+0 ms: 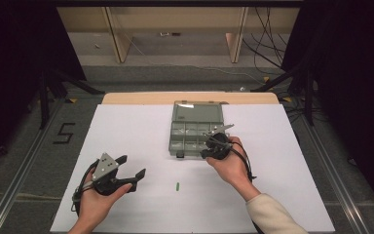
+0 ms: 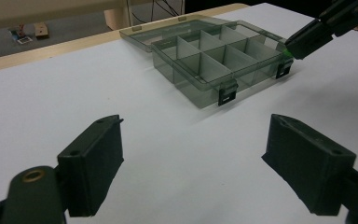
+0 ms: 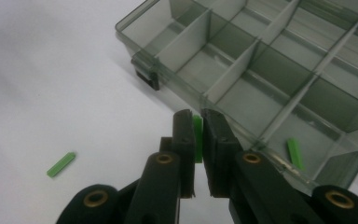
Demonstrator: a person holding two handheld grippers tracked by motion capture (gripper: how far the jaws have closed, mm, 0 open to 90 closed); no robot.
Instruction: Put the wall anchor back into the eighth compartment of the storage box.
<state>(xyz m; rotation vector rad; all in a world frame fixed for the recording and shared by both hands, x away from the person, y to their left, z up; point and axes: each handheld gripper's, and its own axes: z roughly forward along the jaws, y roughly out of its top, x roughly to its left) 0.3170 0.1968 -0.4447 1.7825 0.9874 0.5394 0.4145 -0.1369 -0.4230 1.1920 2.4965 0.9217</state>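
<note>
A smoky grey compartment box (image 1: 195, 127) lies open on the white table, its lid folded back. My right gripper (image 3: 198, 122) is shut on a small green stick (image 3: 197, 135), held just in front of the box's near wall. A second green stick (image 3: 295, 153) lies inside a front compartment. A third (image 3: 61, 164) lies loose on the table (image 1: 177, 186). In the high view the right gripper (image 1: 205, 152) is at the box's front right corner. My left gripper (image 1: 134, 165) rests open at the left, jaws wide apart (image 2: 193, 140) and nothing between them, pointing toward the box (image 2: 214, 58).
The white table sheet (image 1: 126, 131) reaches a wooden edge (image 1: 190, 97) behind the box. Two black latches (image 2: 227, 95) hang on the box's front wall. Dark stands and cables lie on the floor beyond the table.
</note>
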